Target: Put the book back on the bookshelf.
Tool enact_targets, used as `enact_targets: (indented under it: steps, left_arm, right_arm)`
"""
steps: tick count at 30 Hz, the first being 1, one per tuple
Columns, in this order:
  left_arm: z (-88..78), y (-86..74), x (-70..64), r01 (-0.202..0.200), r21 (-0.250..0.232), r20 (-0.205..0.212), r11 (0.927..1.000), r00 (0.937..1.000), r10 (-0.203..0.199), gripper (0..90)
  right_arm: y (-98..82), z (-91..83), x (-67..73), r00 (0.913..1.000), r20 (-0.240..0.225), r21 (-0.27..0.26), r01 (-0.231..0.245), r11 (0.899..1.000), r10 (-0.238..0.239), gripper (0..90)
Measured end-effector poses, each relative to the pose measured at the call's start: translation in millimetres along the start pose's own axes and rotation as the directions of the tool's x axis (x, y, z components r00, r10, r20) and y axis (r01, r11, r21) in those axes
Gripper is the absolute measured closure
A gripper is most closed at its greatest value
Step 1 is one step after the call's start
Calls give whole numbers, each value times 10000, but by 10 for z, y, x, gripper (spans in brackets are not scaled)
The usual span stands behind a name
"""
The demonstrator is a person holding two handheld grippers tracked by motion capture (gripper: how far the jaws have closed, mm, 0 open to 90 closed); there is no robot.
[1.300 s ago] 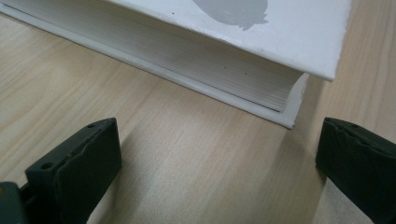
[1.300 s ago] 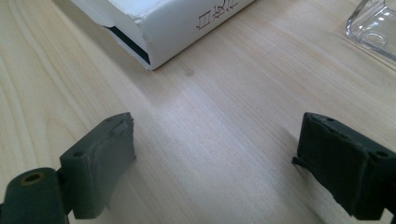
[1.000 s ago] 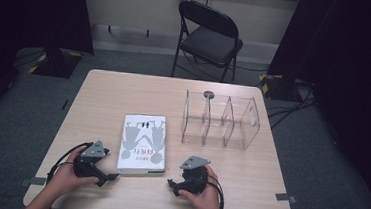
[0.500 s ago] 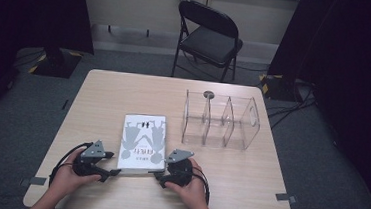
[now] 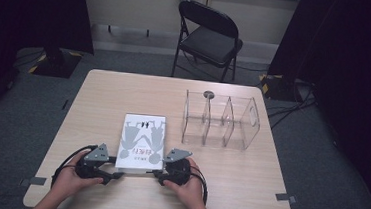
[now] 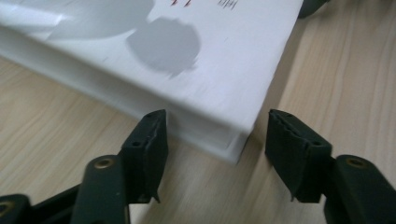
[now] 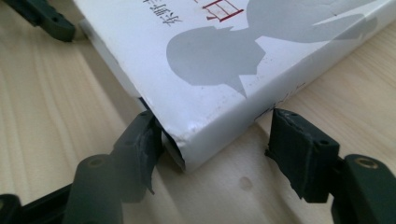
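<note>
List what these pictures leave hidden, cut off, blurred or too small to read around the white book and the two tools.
- Book: cover lettering too small in the high view; cut off by the top edge in both gripper views.
- Left tool: whether its pads press the book's corner cannot be told in the left gripper view.
- Right tool: its jaws straddle the other near corner, one touching, the other apart.
- Clear organizer: contents unclear, walls transparent.
</note>
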State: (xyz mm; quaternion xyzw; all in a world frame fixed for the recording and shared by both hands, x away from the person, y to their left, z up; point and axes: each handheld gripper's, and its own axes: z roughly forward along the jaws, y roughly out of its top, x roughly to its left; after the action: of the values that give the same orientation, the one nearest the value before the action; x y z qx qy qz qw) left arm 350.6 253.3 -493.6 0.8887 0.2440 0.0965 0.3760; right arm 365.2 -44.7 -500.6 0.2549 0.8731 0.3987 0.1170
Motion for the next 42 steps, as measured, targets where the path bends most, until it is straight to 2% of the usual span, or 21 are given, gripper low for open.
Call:
enact_targets:
  steps: [1,3,8,11,14,15,17,19,21,22,23,24,26,28,31,34,36,42]
  left_arm:
    - [-14,5,6,-62,129,12,9999,10000,61,407]
    - [-11,-8,13,-40,-37,5,10000,10000,40,426]
    - [-15,34,-9,113,208,-399,9997,9991,-105,505]
    - [-19,58,-28,-38,413,-605,9991,9981,63,509]
    - [-28,87,-61,145,366,-759,9992,9970,-117,516]
    - [-47,94,-55,11,431,-819,9991,9966,24,525]
    - [-75,99,-42,239,125,-742,9996,9970,-229,551]
    - [-103,130,-48,235,40,-795,9997,9966,-231,552]
    - [-131,152,-47,419,-176,-733,9990,9964,-431,554]
    - [-149,165,-44,305,-66,-769,9995,9966,-309,556]
    - [-155,182,-56,387,-262,-761,9989,9963,-406,557]
    - [-175,202,-50,214,-145,-868,9997,9960,-225,557]
    - [-190,229,-54,410,-496,-809,9979,9957,-449,557]
    - [-206,244,-53,286,-383,-915,9989,9953,-320,558]
    - [-205,252,-51,387,-359,-813,9986,9958,-415,559]
    - [-209,261,-31,408,-397,-676,9984,9968,-434,559]
    - [-214,273,-32,545,-392,-627,9977,9964,-569,559]
    - [-228,297,-29,553,-366,-632,9978,9963,-575,560]
  right_arm:
    - [2,1,14,10000,29,0,62,10000,-62,348]
    - [1,1,27,10000,75,5,-5,10000,5,348]
    - [4,2,33,9999,102,22,-57,10000,57,345]
    - [4,3,36,9999,121,27,-63,10000,63,341]
    - [5,4,39,9999,135,32,-79,10000,78,339]
    - [5,4,39,9999,130,35,-80,10000,79,338]
    - [7,8,46,9999,125,36,-101,9999,101,326]
    - [14,11,55,9998,157,83,-139,9999,138,316]
    - [22,14,62,9997,198,138,-137,9998,134,313]
    - [25,13,60,9998,174,172,-128,9998,125,311]
    - [30,14,51,9999,159,209,-68,9998,65,309]
    - [30,14,51,9999,159,209,-68,9998,65,309]
    - [40,14,61,9997,175,322,-146,9994,141,293]
    - [46,21,65,9997,205,361,-161,9992,153,278]
    - [70,34,71,9996,248,467,-109,9988,98,247]
    - [104,48,95,9988,483,592,73,9982,-101,214]
    - [123,46,99,9978,639,430,134,9990,-161,199]
    - [185,-4,115,9968,791,209,46,9998,-63,189]
